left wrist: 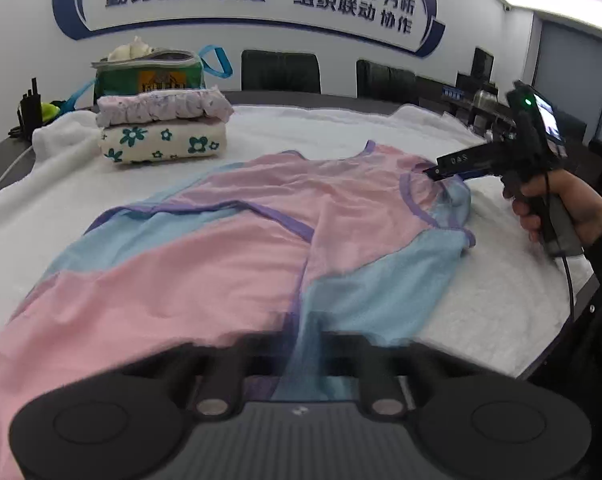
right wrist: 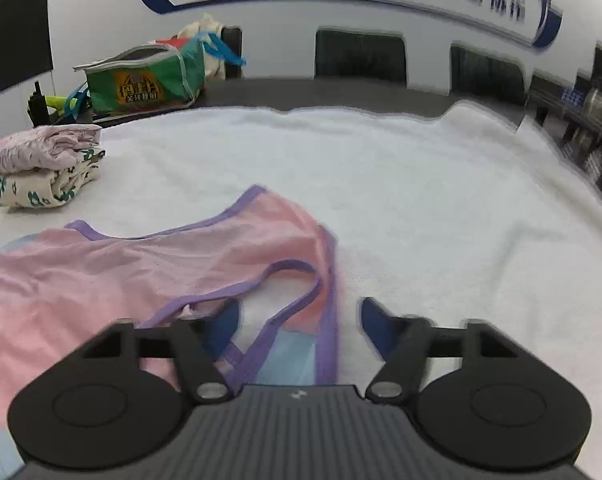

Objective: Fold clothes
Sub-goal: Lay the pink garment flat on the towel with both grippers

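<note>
Right gripper (right wrist: 297, 316) spread wide over pink top (right wrist: 141, 264) strap; left gripper (left wrist: 301, 344) apparently clamped on hem. Close squarely on purple trim, lift both evenly.

Garment (left wrist: 229, 248) on towel (left wrist: 301, 128), folded stack (left wrist: 161, 132) behind-left, bag (left wrist: 149, 74) behind stack

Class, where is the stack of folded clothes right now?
The stack of folded clothes sits far left on the white towel, just before the green bag, beyond the pink-and-blue garment.

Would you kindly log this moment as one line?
garment: pink-and-blue top spread on white towel | right gripper: open at strap | left gripper: fingertips blurred over hem
</note>
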Demonstrator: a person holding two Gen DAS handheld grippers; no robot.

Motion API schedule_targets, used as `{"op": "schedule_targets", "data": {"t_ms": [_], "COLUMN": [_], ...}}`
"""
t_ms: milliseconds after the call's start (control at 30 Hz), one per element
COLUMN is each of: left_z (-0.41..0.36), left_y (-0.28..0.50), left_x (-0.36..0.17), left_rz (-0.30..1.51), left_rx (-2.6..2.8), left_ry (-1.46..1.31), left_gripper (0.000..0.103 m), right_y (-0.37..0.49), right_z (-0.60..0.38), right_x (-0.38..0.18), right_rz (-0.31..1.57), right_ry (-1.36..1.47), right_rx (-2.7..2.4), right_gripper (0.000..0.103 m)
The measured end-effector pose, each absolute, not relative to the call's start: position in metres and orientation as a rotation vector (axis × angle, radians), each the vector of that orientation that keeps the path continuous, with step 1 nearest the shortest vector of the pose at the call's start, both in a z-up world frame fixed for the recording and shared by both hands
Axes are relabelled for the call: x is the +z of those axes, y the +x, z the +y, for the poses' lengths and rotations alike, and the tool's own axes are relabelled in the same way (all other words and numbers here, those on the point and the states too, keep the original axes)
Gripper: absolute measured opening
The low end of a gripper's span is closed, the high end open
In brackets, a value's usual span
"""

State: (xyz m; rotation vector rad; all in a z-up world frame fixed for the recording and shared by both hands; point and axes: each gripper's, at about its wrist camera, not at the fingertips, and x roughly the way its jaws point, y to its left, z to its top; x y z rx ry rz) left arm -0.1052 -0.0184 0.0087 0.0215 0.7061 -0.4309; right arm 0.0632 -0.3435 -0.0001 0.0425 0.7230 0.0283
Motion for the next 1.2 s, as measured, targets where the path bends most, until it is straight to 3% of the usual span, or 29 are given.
{"op": "schedule_targets", "data": {"t_ms": [33,200,467,533,633,667,733,767,867,1000,1200], "left_z": [-0.016,-0.016,0.003,0.010,0.036,0.039,0.046,0.049,0.058,0.071,0.043], "left_y": [-0.098,-0.050,0.011,0.023,0.020,0.011,-0.006,-0.015,-0.041,-0.077,-0.114], "left_x": [0.012,0.083,0.163,0.178,0.152,0.145,0.132,0.126,0.107,0.082,0.049], "left_rz": [0.707,0.560,0.375,0.338,0.388,0.399,0.420,0.431,0.464,0.507,0.530], "left_rx": [-0.430,-0.351,-0.229,-0.201,-0.128,-0.142,-0.170,-0.184,-0.227,-0.284,-0.515], "left_ry": [0.012,0.103,0.074,0.053,0.001,-0.014,-0.043,-0.058,-0.102,-0.161,-0.105], "left_gripper": [0.001,0.001,0.002,0.009,0.030,0.030,0.032,0.035,0.044,0.048,0.056], "right_y": [0.065,0.038,-0.109,-0.136,-0.153,-0.146,-0.128,-0.120,-0.114,-0.115,-0.131], "right_z": [-0.342,-0.347,-0.336,-0.305,-0.254,-0.232,-0.190,-0.174,-0.167,-0.209,-0.239], "right_x": [0.000,0.050,0.162,0.170,0.165,0.156,0.131,0.119,0.108,0.119,0.097], "right_rz": [0.722,0.543,0.151,0.112,0.129,0.186,0.329,0.397,0.411,0.310,0.388], "right_ry": [0.046,0.116,0.140,0.097,0.037,0.019,-0.028,-0.050,-0.096,-0.122,-0.267], "right_rx": [0.030,-0.003,0.047,0.173,0.383,0.462,0.618,0.680,0.729,0.608,0.556], "right_gripper": [0.005,0.004,0.004,0.004,0.005,0.008,0.031,0.048,0.049,0.058,0.058]}}
